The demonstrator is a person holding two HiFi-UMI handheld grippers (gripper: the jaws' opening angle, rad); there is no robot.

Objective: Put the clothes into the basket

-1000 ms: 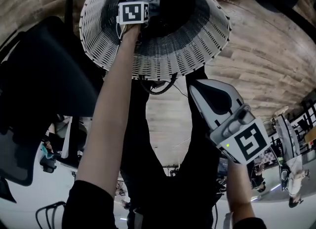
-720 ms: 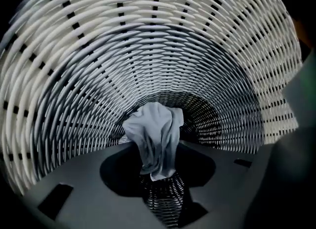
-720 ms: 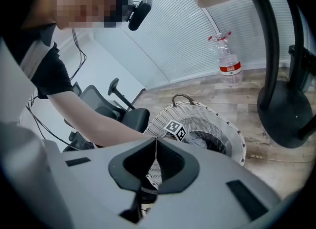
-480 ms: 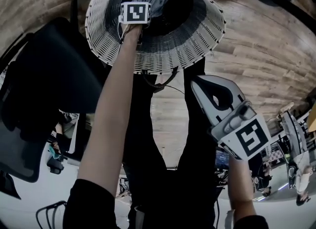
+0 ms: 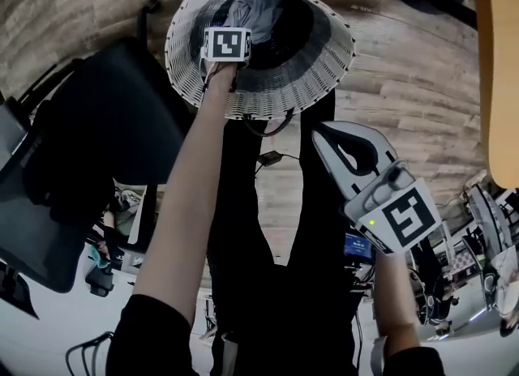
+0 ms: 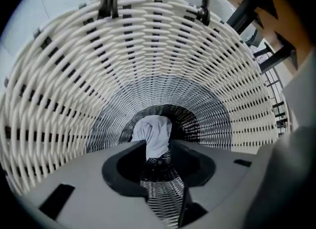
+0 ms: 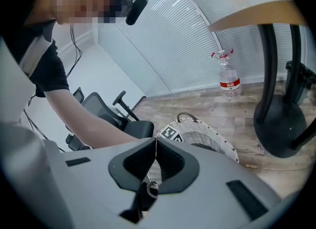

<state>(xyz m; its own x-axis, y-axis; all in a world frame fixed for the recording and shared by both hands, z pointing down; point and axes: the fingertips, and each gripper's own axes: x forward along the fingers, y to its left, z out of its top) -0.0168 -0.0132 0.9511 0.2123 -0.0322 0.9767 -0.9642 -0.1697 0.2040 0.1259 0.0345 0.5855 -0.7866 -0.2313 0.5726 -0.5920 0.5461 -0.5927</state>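
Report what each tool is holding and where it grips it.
Right tool: shut, holding nothing. Left tool: jaws slightly apart with the grey cloth at their tips inside the basket; whether they pinch it cannot be told.

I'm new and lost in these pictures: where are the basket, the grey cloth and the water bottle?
basket (image 5: 332,57), head view, on its white woven wall.
grey cloth (image 6: 157,133), left gripper view, on its bunched middle.
water bottle (image 7: 229,81), right gripper view, on its label.

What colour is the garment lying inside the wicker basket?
The garment is pale grey-blue, at the dark bottom of the basket; the left gripper view shows it best.
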